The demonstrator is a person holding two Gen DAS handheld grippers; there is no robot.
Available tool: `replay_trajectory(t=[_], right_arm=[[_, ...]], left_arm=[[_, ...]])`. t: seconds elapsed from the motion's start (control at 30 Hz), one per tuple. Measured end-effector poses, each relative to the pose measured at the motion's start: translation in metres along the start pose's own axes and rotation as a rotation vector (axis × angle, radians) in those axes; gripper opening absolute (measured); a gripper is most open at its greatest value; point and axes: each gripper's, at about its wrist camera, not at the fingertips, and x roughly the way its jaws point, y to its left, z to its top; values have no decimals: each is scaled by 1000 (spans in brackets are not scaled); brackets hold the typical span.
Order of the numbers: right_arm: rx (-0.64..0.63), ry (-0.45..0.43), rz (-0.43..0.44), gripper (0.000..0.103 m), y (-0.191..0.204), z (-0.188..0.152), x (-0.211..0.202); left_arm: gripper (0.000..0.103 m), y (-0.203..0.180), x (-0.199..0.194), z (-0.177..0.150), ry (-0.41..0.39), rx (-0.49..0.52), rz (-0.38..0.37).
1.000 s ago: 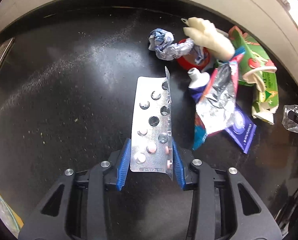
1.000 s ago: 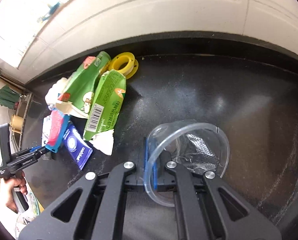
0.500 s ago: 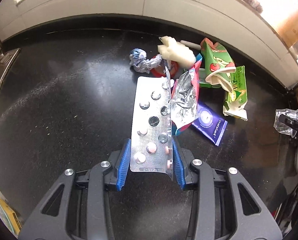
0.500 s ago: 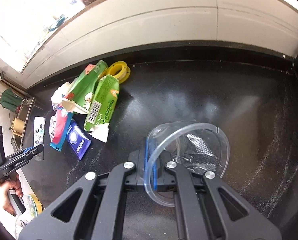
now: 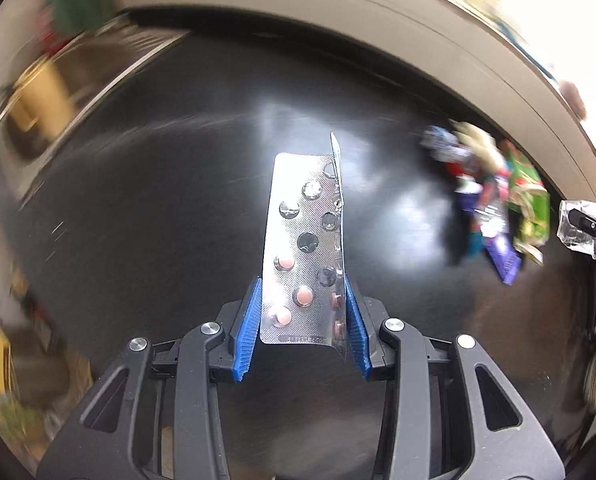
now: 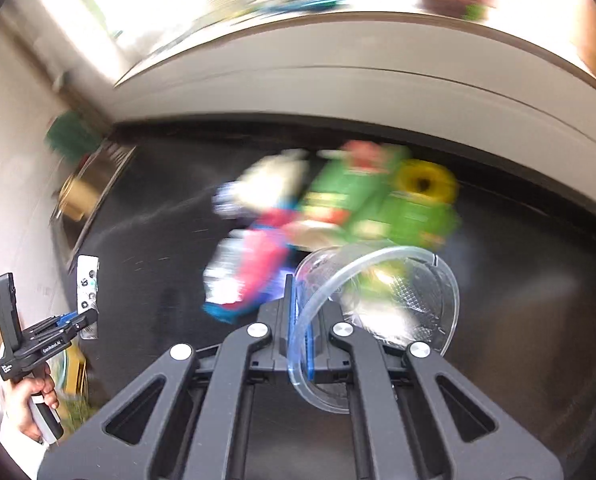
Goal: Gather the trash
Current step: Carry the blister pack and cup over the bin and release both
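My left gripper [image 5: 302,328] is shut on a silver blister pack [image 5: 303,248] of pink pills, which sticks up between the blue pads above the black counter. My right gripper [image 6: 299,312] is shut on the rim of a clear plastic cup [image 6: 381,300], held sideways. In the left wrist view the cup [image 5: 579,226] shows at the far right edge. In the right wrist view the left gripper [image 6: 74,322] and the blister pack [image 6: 86,280] sit at the far left, held by a hand [image 6: 32,394]. A blurred trash pile [image 5: 493,196] lies on the counter.
The pile holds green cartons [image 6: 361,196], a yellow tape ring [image 6: 423,180], a red and blue wrapper [image 6: 254,268] and crumpled paper [image 5: 441,146]. A steel sink [image 5: 58,92] lies at the counter's left end. A white tiled wall [image 6: 337,92] backs the black counter [image 5: 158,208].
Both grippers have risen and swung left, away from the trash pile, which now sits smaller and farther right in the left wrist view. The sink has come into view. Both grips are unchanged.
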Motion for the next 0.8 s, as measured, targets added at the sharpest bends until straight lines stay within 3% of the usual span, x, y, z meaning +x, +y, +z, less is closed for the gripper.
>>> replay_trajectory(t=[0.17,0.33,0.5,0.6,0.8], right_arm=[[-188,73,89,5,122,21,56],[-413,185,190,5,273,3,111],[-692,358,335,5,439,-88,158],[-837,450,381,5,507,-149,180],[-1019,573,360,5,577,-243,244]], left_arm=[[39,82,-22,-44,-10,-170,53],[39,155,-34,-112,-3,-375,83],[39,227,-29,-186,21,-617,112],[39,260,-21,-224,40,-727,134],[39,314,20,-281,64,-905,151]])
